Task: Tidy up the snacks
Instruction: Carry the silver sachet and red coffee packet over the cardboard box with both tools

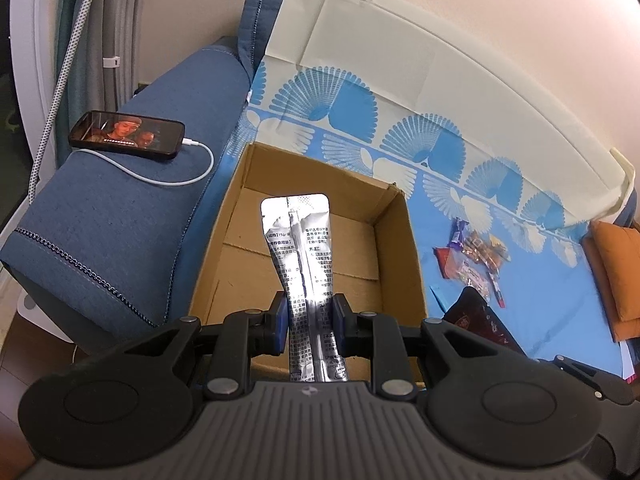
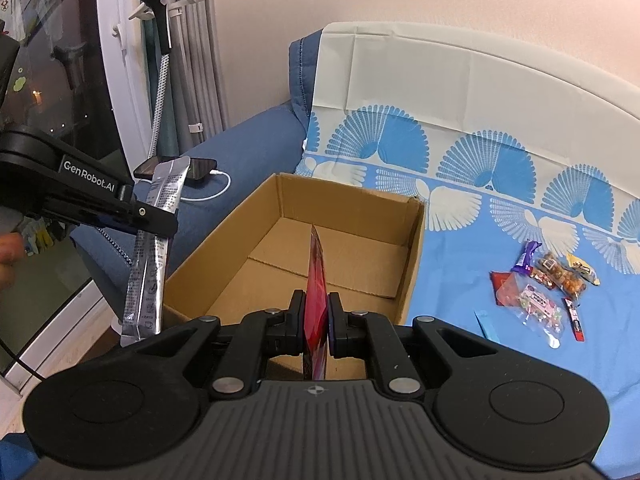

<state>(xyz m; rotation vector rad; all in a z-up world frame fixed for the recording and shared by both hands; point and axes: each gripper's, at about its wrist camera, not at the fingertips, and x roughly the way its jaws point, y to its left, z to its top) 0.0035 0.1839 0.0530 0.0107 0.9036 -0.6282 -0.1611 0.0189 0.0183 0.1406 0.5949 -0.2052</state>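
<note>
The left gripper [image 1: 309, 312] pinches a long silver sachet [image 1: 298, 236], creased and covered in black print, at frame centre above the cardboard box [image 1: 400, 248]. The right gripper [image 2: 317, 322] clamps a flat red packet [image 2: 316, 280] edge-on at lower centre.

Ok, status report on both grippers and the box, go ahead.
Left gripper shut on silver sachet. Right gripper shut on red packet. Cardboard box empty, nothing blocking it.

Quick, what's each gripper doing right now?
Left gripper: shut on the silver sachet.
Right gripper: shut on the red packet.
</note>
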